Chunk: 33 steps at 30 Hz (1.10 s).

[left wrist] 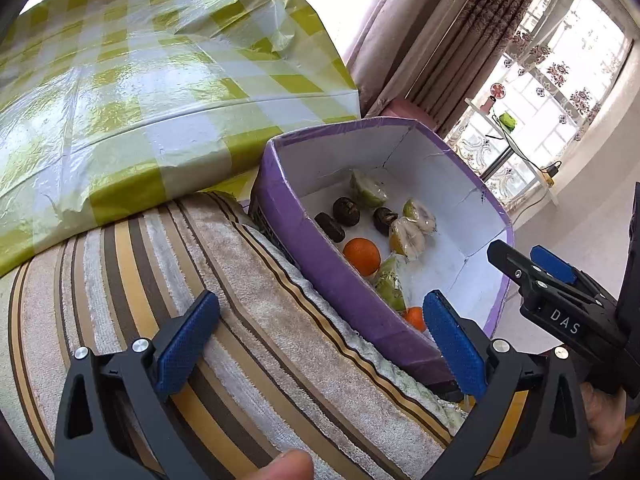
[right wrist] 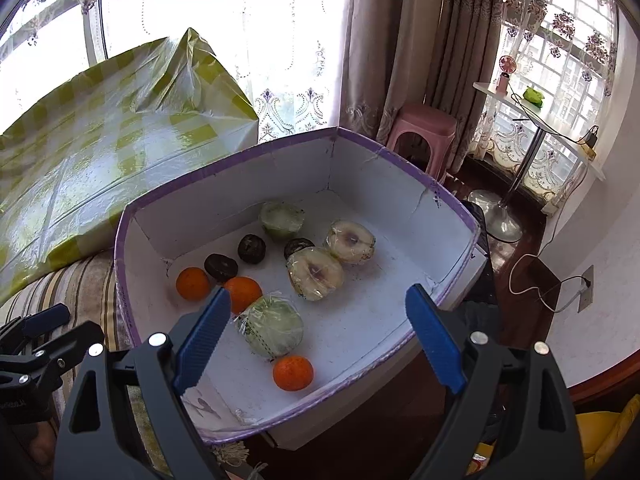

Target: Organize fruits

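A: While hovering over the box, right gripper standing released, nothing between the pads. Left gripper likewise spread wide, empty, straddling the box's near wall above the striped towel.

B: Noting fruit positions, nearest first: one orange lying just below the right jaws, then a wrapped green half touching a second orange.

A: Judging that film wrap as slippery; probably squirting sideways under a skewed pinch.

B: Farther in: third orange, three dark fruits, two wrapped pale halves crowding together. Risking nudging neighbours when closing.

A: Also watching the box corner, overhanging past the towel; pressing down likely tipping it.
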{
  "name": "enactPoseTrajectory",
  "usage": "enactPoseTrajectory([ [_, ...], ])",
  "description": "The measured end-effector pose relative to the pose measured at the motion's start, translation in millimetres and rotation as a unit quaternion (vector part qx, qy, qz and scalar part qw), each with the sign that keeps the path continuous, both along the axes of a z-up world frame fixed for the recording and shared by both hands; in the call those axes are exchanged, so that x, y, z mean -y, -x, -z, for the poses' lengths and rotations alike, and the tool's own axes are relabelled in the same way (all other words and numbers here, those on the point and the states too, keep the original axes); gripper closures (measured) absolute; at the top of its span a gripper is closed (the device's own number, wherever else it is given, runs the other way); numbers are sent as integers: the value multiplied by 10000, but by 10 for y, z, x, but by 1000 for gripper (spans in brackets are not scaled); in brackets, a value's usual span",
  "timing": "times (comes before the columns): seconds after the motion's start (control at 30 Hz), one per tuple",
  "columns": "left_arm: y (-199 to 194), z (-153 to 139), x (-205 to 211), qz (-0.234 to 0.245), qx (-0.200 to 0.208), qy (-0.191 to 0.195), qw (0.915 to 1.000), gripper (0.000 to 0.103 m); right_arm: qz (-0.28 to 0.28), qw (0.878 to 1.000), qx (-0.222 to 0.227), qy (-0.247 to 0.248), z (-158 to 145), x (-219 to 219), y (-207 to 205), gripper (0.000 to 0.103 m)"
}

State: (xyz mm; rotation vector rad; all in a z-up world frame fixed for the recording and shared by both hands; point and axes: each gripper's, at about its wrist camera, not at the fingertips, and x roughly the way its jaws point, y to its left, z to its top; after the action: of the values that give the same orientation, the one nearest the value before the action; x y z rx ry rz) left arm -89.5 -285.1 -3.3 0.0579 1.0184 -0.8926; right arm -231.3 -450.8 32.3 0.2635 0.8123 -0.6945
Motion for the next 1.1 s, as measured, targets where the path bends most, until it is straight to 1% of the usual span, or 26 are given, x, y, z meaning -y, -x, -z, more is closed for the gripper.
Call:
enactPoseTrajectory([
  [0.17, -9, 12, -1, -8, -28, 13, 10000, 4, 5, 10000, 13, -29, -2, 15, 3, 14],
  [0.3, 35, -34, 45, 12, 160, -49, 9999, 4, -15, 10000, 11, -42, 5, 20, -2, 14],
  [0.43, 42, -82, 130, 45, 162, 41, 9999, 4, 30, 10000, -27, -16, 14, 25, -5, 14],
  [0.57, 37, -153, 199, -32, 371, 79, 9993, 4, 95, 9999, -56, 14, 18, 33, 1, 14],
  [0.73, 94, -179, 266, 17, 582, 22, 9983, 4, 98, 9999, -130, 58, 39, 28, -17, 14],
  [1.1, 82, -131, 231, -27, 500, 6, 9987, 4, 111, 9998, -131, 37, 46, 33, -10, 14],
])
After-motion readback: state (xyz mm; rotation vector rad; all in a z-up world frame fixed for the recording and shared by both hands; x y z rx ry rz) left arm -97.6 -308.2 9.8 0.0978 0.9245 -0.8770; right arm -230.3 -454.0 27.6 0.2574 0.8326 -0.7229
